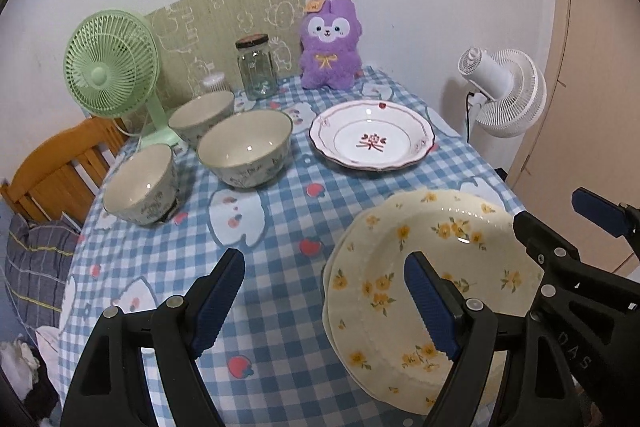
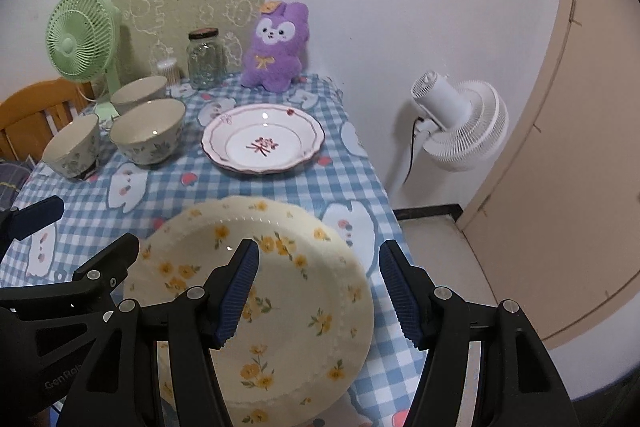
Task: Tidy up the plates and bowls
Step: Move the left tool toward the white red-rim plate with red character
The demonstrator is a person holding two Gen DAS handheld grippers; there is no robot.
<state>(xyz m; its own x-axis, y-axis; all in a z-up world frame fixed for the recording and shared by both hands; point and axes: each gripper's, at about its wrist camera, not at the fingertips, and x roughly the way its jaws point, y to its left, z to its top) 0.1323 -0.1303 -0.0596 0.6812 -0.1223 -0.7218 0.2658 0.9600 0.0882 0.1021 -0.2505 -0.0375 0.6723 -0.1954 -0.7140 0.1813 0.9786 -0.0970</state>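
Two cream plates with yellow flowers (image 1: 448,251) (image 2: 304,311) lie stacked on the near right of the checked tablecloth (image 1: 276,223). Farther back rests a white plate with a red rim and a red character (image 1: 372,137) (image 2: 262,141). Three pale flowered bowls stand at the left: a large one (image 1: 245,147) (image 2: 148,131), one behind it (image 1: 202,115) (image 2: 138,91) and one at the table's left edge (image 1: 140,183) (image 2: 72,147). My left gripper (image 1: 324,263) (image 2: 84,227) hangs open above the stack's left rim. My right gripper (image 2: 319,249) (image 1: 556,215) hangs open above its right rim. Neither holds anything.
Along the back wall stand a green desk fan (image 1: 106,67), a glass jar with a dark lid (image 1: 256,71), a small white container (image 1: 214,83) and a purple plush rabbit (image 1: 330,47). A white floor fan (image 2: 460,123) stands right of the table. A wooden chair back (image 1: 60,167) is at the left.
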